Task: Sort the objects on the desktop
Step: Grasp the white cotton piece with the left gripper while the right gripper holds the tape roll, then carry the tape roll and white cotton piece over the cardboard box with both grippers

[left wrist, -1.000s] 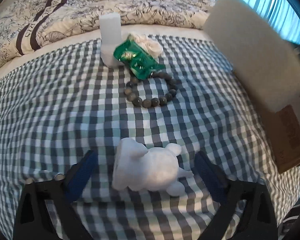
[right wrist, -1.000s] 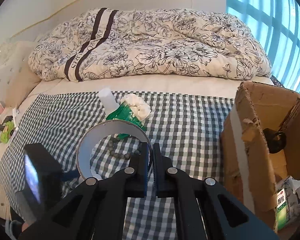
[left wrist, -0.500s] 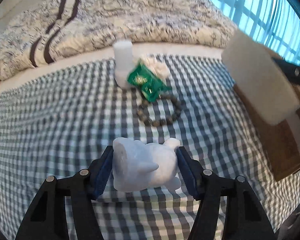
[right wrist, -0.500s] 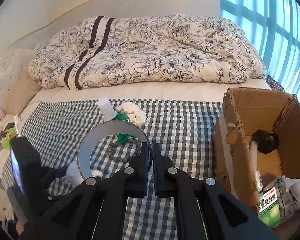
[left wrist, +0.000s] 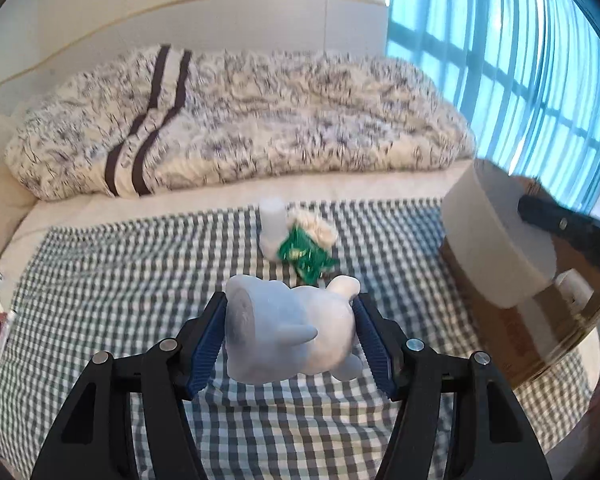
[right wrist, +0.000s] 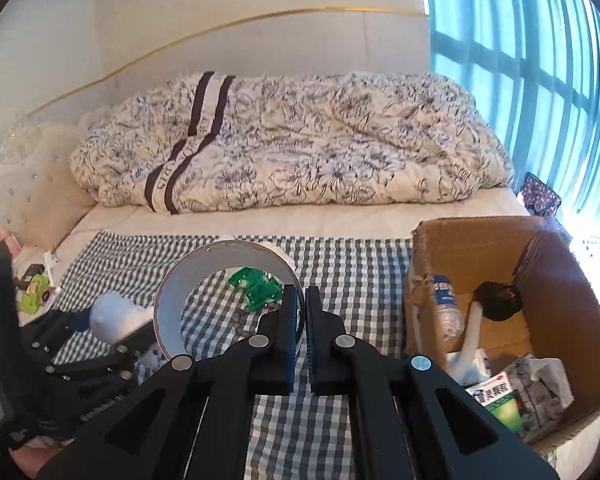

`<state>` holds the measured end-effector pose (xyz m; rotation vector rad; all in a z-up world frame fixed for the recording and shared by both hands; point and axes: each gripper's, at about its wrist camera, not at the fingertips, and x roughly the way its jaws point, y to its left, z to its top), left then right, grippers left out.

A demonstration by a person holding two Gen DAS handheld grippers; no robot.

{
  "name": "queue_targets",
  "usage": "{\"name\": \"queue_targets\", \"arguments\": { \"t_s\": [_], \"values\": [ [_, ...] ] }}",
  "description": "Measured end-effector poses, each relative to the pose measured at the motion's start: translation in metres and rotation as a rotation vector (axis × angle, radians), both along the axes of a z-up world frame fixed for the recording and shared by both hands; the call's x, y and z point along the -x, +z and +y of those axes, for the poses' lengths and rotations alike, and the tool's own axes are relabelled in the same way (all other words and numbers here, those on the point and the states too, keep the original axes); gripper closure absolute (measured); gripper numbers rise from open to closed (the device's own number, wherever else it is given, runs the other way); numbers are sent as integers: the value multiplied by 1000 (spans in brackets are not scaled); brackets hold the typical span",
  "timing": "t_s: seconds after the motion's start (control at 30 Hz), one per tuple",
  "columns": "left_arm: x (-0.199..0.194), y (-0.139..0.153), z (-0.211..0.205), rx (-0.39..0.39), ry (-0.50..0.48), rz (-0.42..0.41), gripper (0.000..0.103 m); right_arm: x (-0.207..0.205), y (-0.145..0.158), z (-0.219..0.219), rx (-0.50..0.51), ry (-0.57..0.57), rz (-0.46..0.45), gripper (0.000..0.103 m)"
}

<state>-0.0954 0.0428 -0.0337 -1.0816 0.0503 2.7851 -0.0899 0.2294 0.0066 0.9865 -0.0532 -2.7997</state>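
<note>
Here, cardboard box holding bottle; left gripper clamping figurine, right gripper pinching tape roll

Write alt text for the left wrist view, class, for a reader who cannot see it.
The left gripper is shut on a white animal figurine, held above a checked cloth on a bed. Farther off lie a white bottle and a green wrapper; at right, a tape roll hangs before a cardboard box.

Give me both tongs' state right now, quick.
Left tongs: shut on the white figurine, lifted off the cloth.
Right tongs: shut on the tape roll, pinching its rim.
</note>
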Motion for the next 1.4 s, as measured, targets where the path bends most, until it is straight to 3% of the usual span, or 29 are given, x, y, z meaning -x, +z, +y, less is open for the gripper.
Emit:
{"name": "queue_targets", "arguments": {
  "t_s": [0.4,0.63,1.4],
  "values": [
    [-50,98,3,-53,54,218,38,-43,46,21,0,-32,93,99],
    [-73,139,17,-66,41,314,38,-63,71,34,4,-55,145,99],
    [-71,145,113,-103,-130,305,38,-84,79,125,-14,-197,142,98]
  ]
}}
